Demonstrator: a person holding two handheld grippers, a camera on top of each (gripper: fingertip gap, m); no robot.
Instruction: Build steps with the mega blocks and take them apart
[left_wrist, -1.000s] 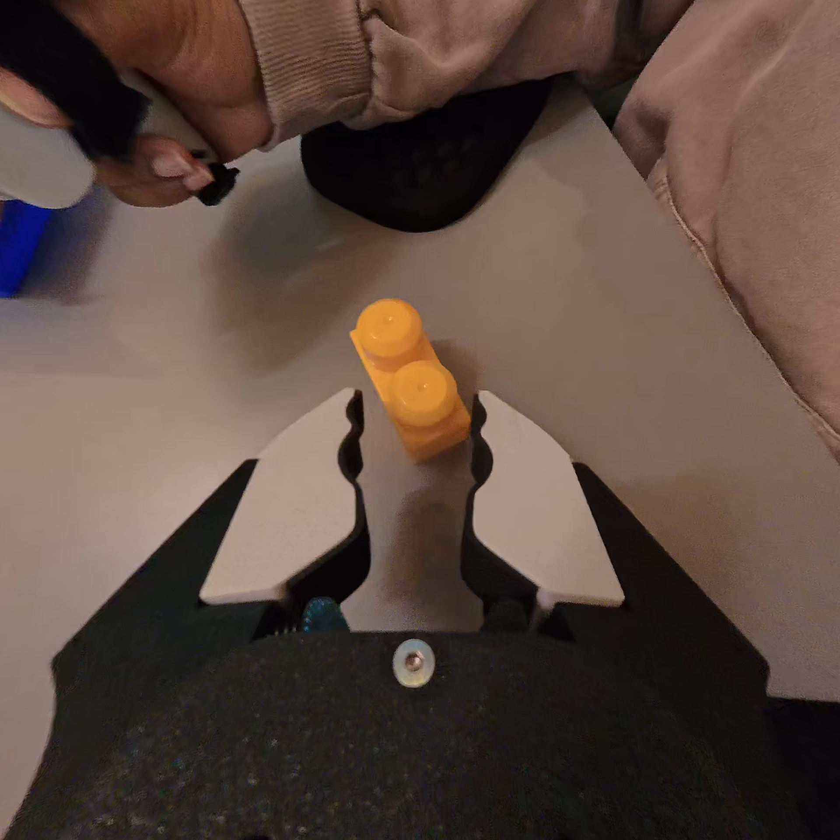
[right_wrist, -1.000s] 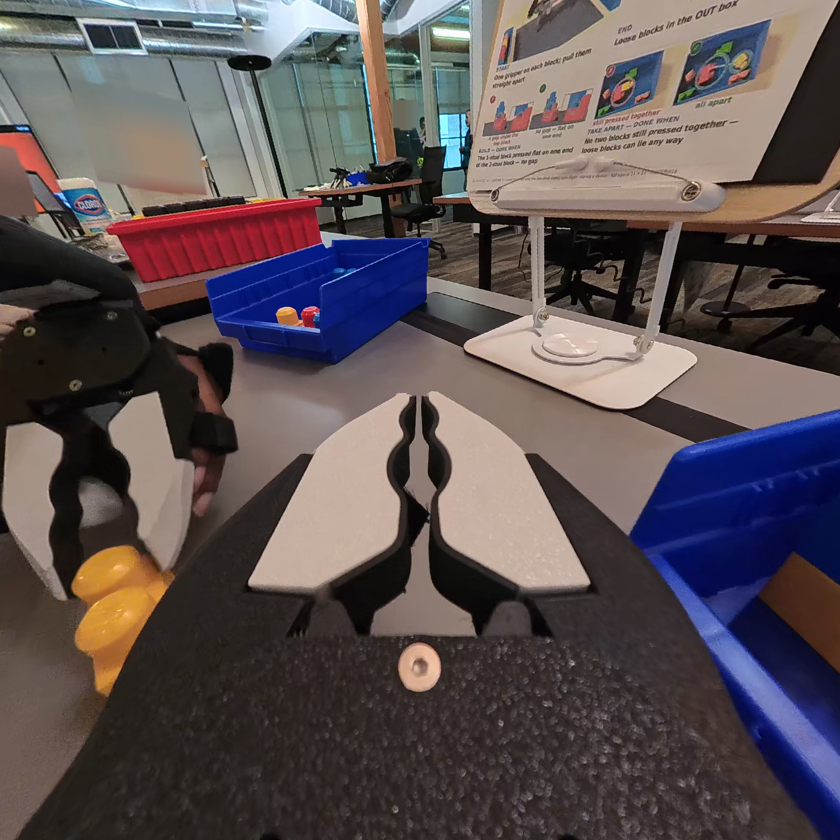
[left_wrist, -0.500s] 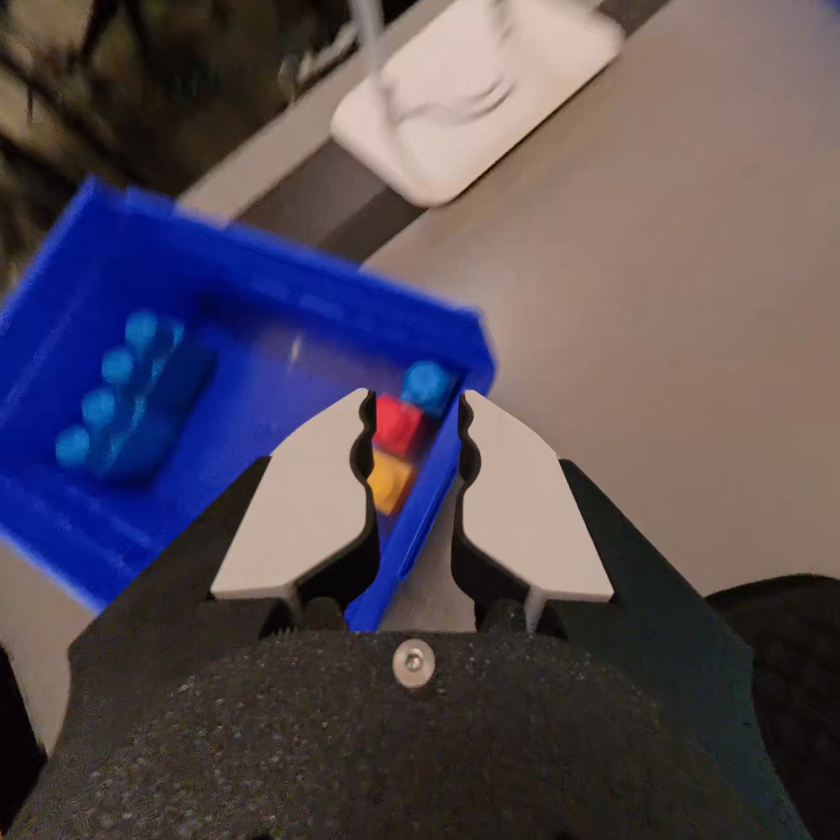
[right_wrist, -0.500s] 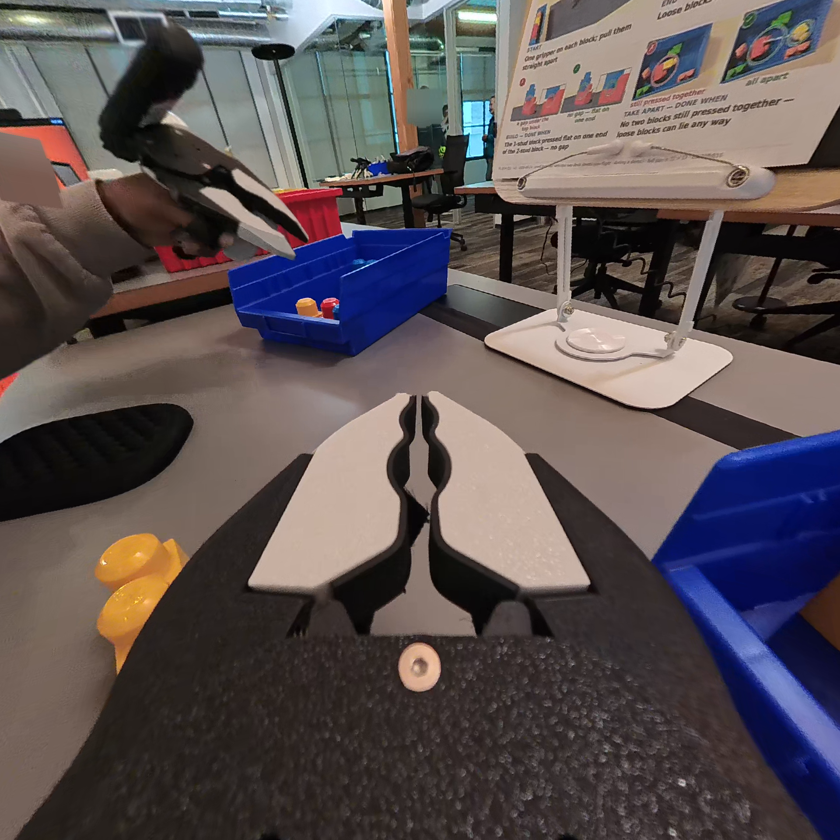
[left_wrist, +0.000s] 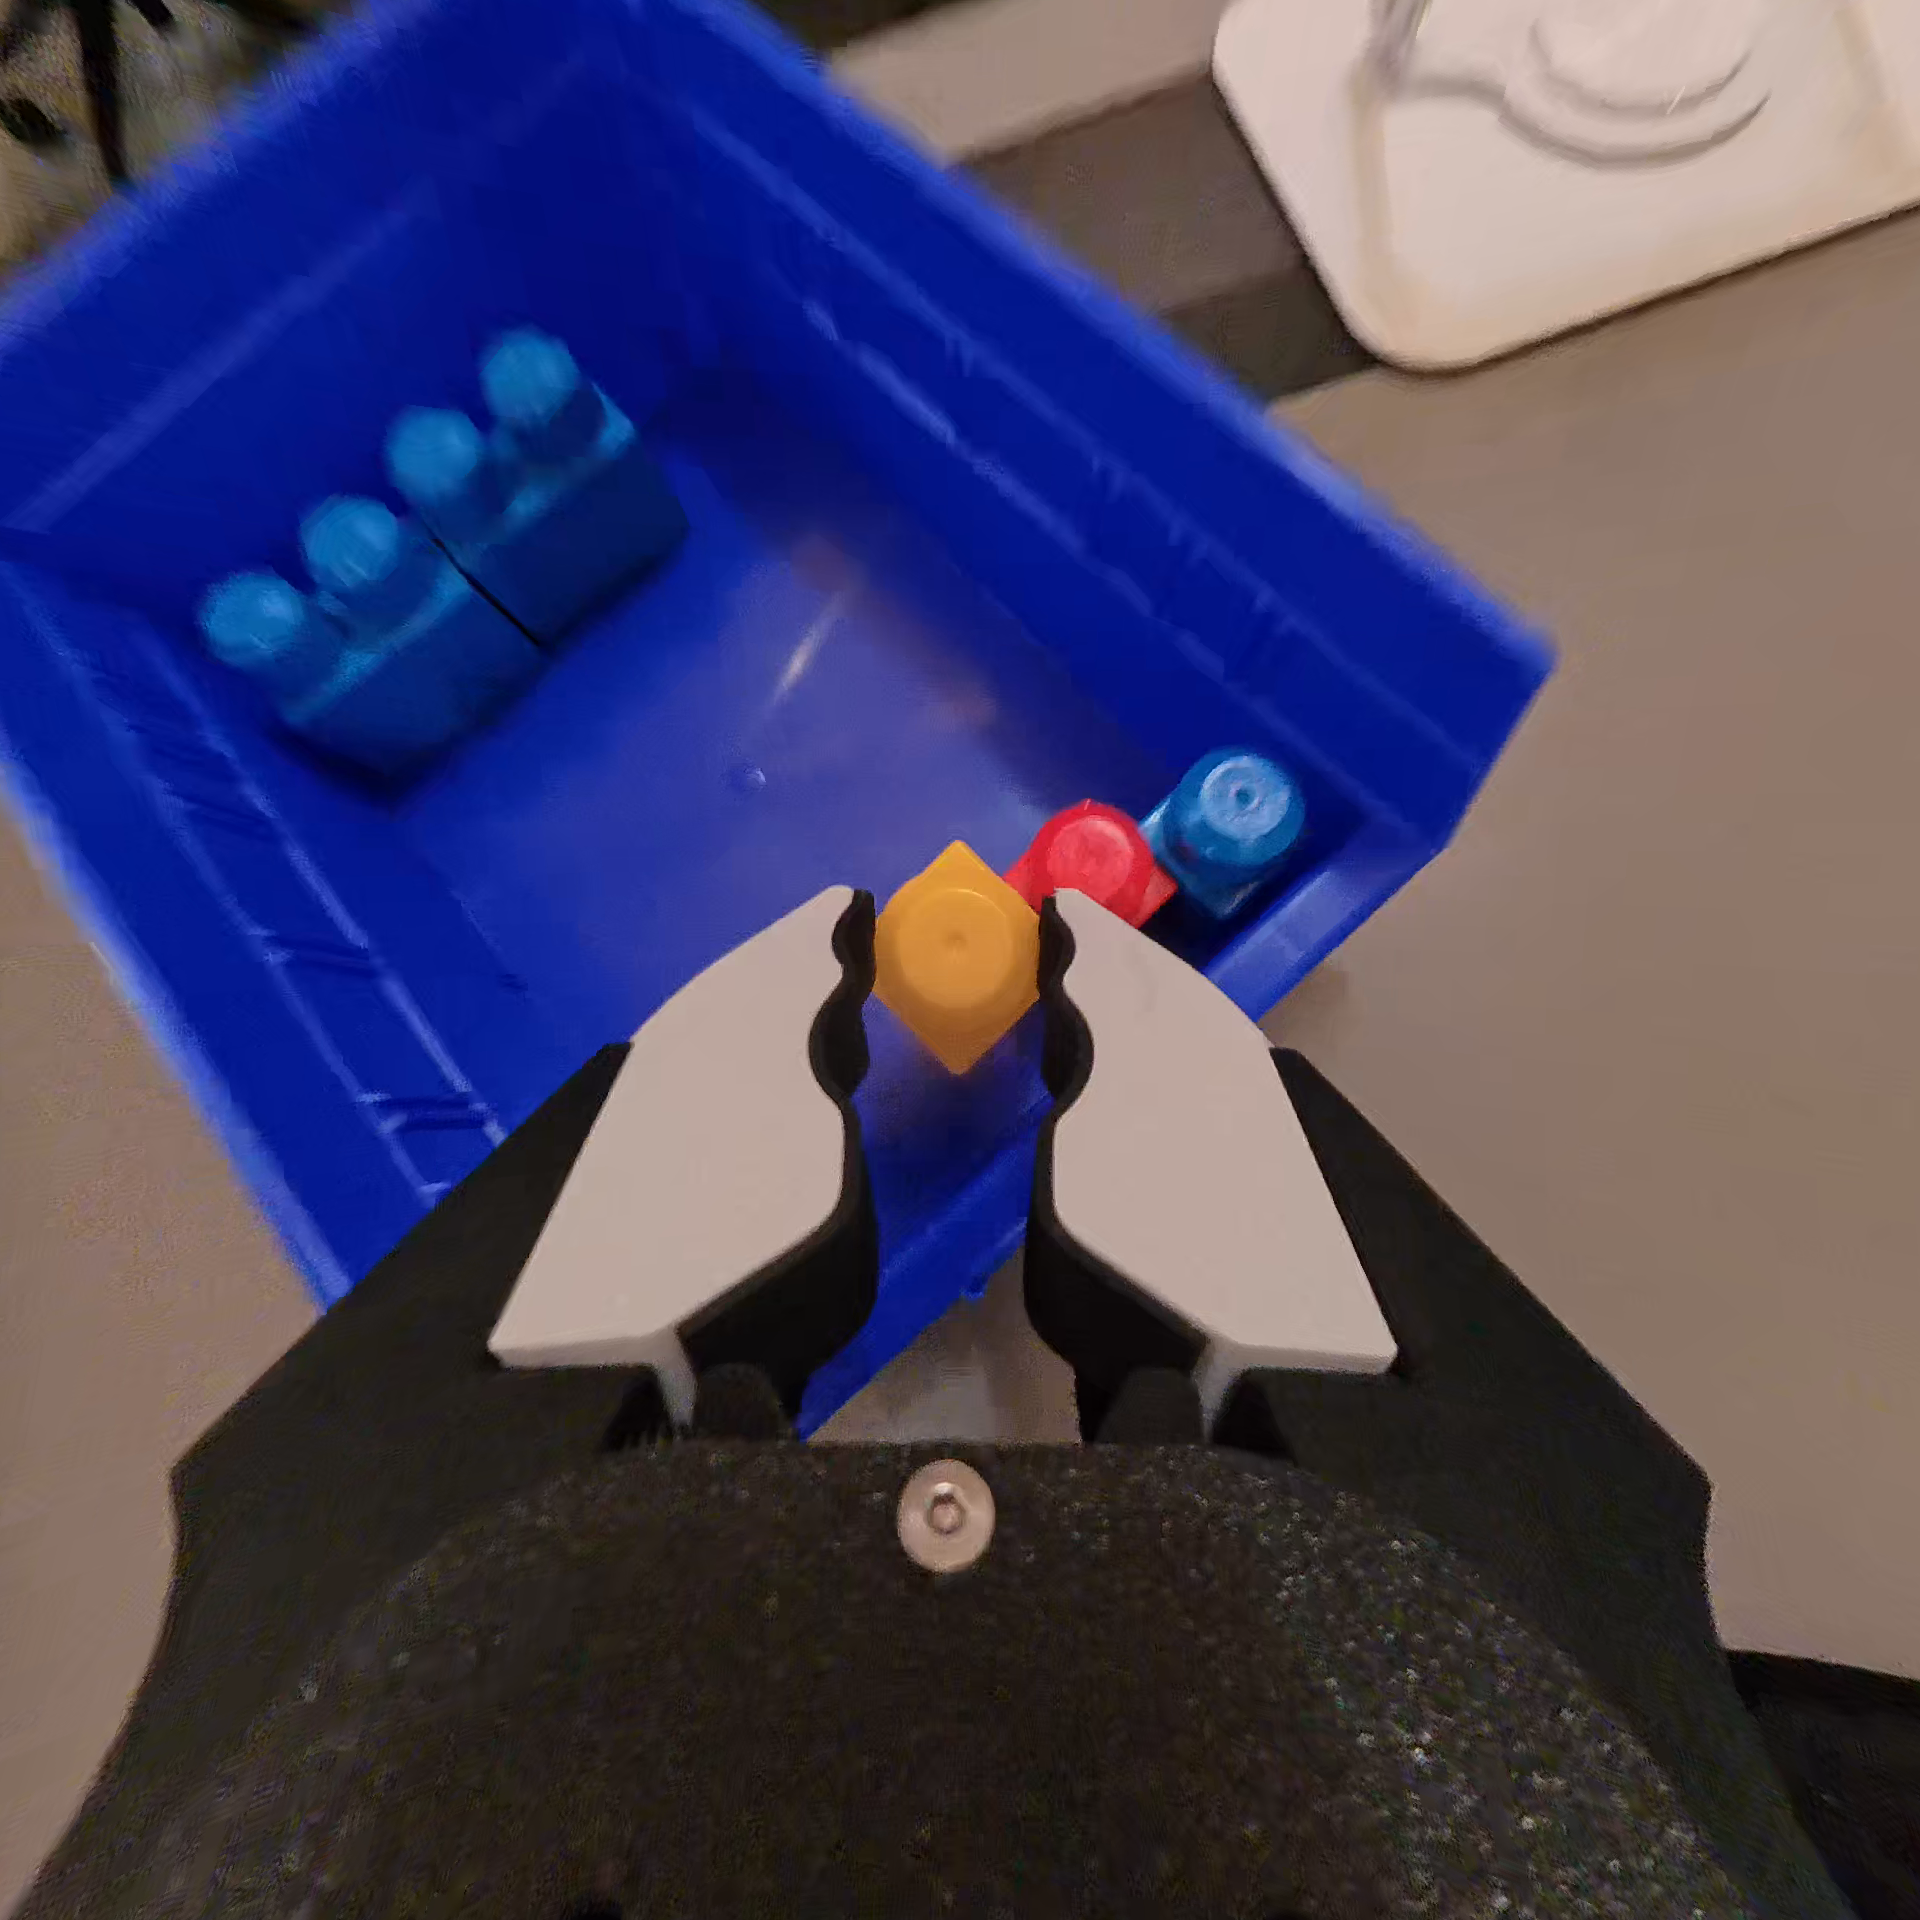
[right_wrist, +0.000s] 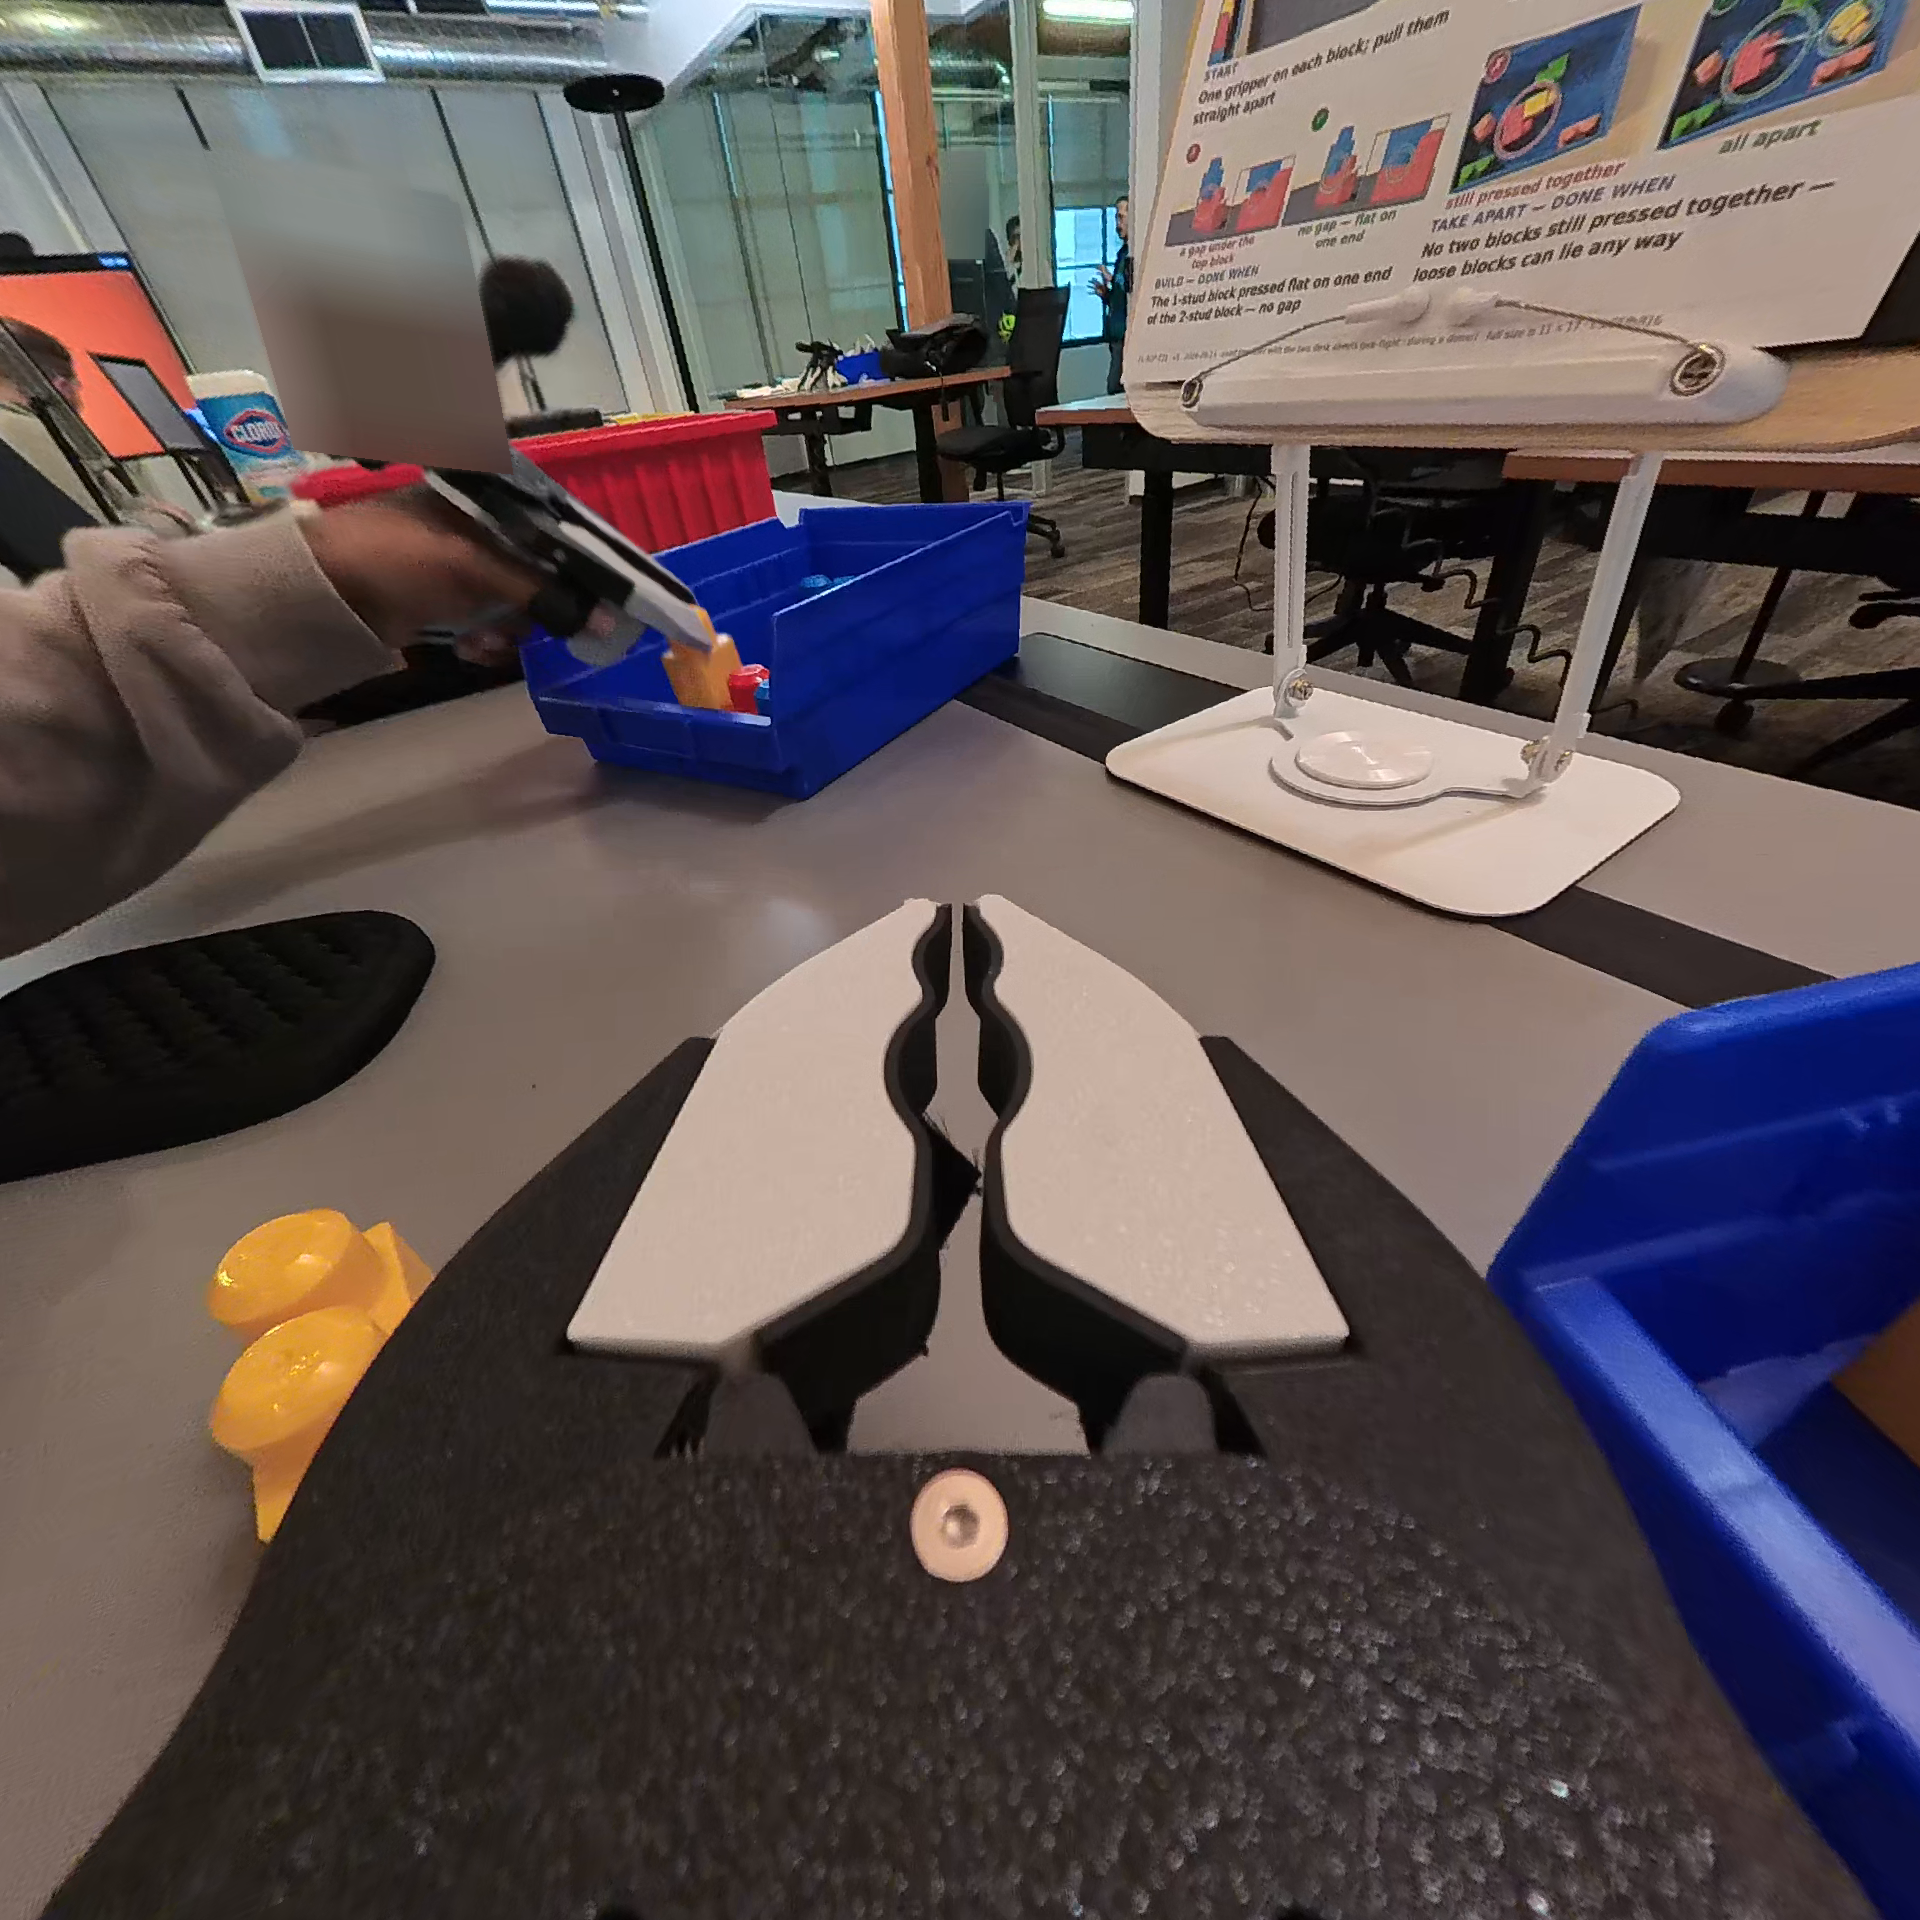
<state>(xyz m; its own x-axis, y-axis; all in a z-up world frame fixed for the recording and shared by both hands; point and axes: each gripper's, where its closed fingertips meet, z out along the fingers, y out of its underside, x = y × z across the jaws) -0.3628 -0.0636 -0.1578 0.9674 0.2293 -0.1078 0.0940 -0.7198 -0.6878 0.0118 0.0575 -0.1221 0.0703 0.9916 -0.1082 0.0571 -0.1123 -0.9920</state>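
My left gripper (left_wrist: 951, 906) reaches down into a blue bin (left_wrist: 1455, 623), and its fingertips press on both sides of a yellow one-stud block (left_wrist: 956, 971). A red one-stud block (left_wrist: 1091, 862) and a blue one-stud block (left_wrist: 1231, 821) stand right beside it in the bin's corner. Two blue two-stud blocks (left_wrist: 436, 561) sit side by side at the bin's far side. The right wrist view shows the left gripper (right_wrist: 691, 623) at that bin (right_wrist: 883, 644). My right gripper (right_wrist: 956, 909) is shut and empty above the table. A yellow two-stud block (right_wrist: 301, 1340) stands on the table to its left.
A second blue bin (right_wrist: 1714, 1247) is close on the right. A white stand (right_wrist: 1392, 790) with an instruction sheet is at the back right. A black pad (right_wrist: 187, 1029) lies on the left. A red bin (right_wrist: 665, 478) stands behind the far blue bin.
My left gripper left the yellow two-stud block on the table, swung to the far blue bin, went down into it and closed on the yellow one-stud block. The right gripper stayed shut in place.
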